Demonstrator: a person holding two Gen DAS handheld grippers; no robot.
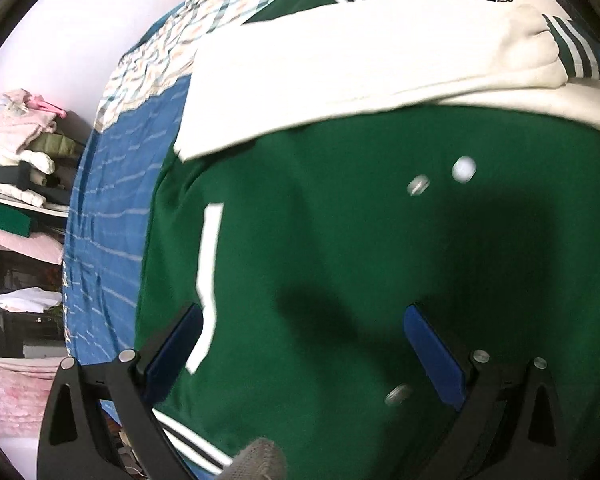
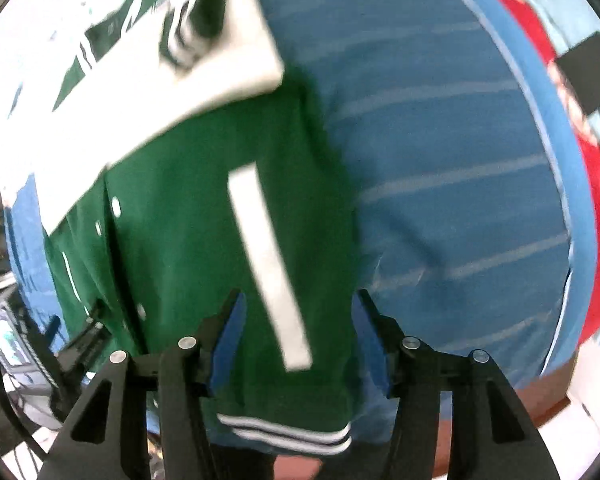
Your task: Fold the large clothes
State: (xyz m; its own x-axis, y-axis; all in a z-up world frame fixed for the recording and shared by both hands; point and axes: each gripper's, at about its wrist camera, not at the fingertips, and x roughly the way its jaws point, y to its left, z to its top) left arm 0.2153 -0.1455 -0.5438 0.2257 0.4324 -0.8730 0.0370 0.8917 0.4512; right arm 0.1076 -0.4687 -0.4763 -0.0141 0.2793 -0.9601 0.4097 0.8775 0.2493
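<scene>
A green varsity jacket [image 1: 340, 240] with white sleeves lies flat on a blue striped bedsheet [image 1: 112, 216]. Both white sleeves [image 1: 360, 76] are folded across its upper body. My left gripper [image 1: 304, 320] is open and empty, hovering over the jacket's lower left part near a white pocket stripe [image 1: 210, 264]. My right gripper [image 2: 298, 308] is open and empty over the jacket's [image 2: 204, 240] lower right corner, straddling the other pocket stripe [image 2: 268, 264], above the striped hem [image 2: 288, 432]. The left gripper shows at the left edge of the right wrist view [image 2: 84, 332].
The sheet [image 2: 440, 160] extends right of the jacket to the bed edge. A red and light-blue cloth [image 2: 596, 184] lies beyond it. Shelves with piled clothes [image 1: 20, 140] stand left of the bed. A checked blanket [image 1: 156, 52] lies beyond the jacket.
</scene>
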